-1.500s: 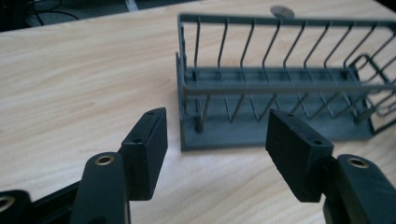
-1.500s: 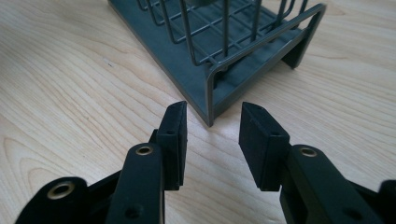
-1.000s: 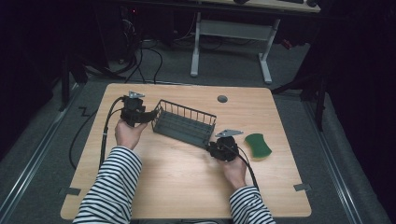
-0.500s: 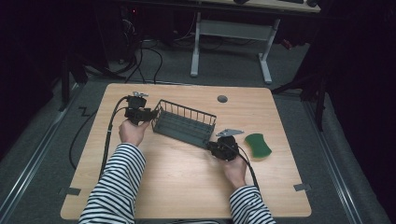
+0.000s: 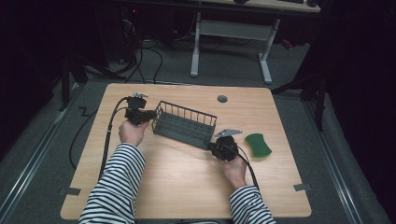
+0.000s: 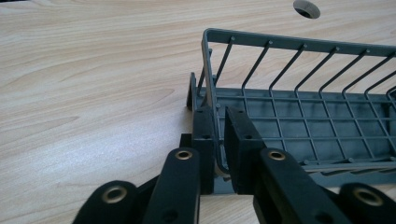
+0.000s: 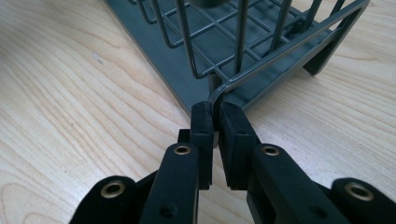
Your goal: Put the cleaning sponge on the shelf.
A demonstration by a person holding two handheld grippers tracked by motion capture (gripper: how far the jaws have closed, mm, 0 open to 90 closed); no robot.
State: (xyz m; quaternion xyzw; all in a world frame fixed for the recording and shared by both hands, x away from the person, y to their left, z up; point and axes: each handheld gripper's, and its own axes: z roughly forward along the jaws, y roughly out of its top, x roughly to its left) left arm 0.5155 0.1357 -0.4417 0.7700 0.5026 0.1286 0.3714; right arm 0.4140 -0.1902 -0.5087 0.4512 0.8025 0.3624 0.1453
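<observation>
Both grippers just clamped on opposite corners of the wire basket.

Right gripper [image 7: 215, 123]: jaws have just been closing, fingers [image 7: 202, 122] now clenched on the rim wire at the basket [image 5: 184, 124] near corner. Left gripper [image 6: 218, 140]: likewise just closed, pinched on the end-wall wire between its fingers. Two-handed lift or shift judged ready. Basket: dark grey wire, grid floor, empty, flat on the desk [image 5: 187, 179]. Green sponge [image 5: 258, 145] beside the right fingers, untouched.

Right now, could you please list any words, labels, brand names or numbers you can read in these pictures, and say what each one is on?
No readable text in any of the three views.
Wire rack: plain grey wire and grid, no label or brand.
Green sponge: no print visible.
Wooden table: bare grain, no marks or stickers.
Left tool and right tool: plain black jaws, no markings.
</observation>
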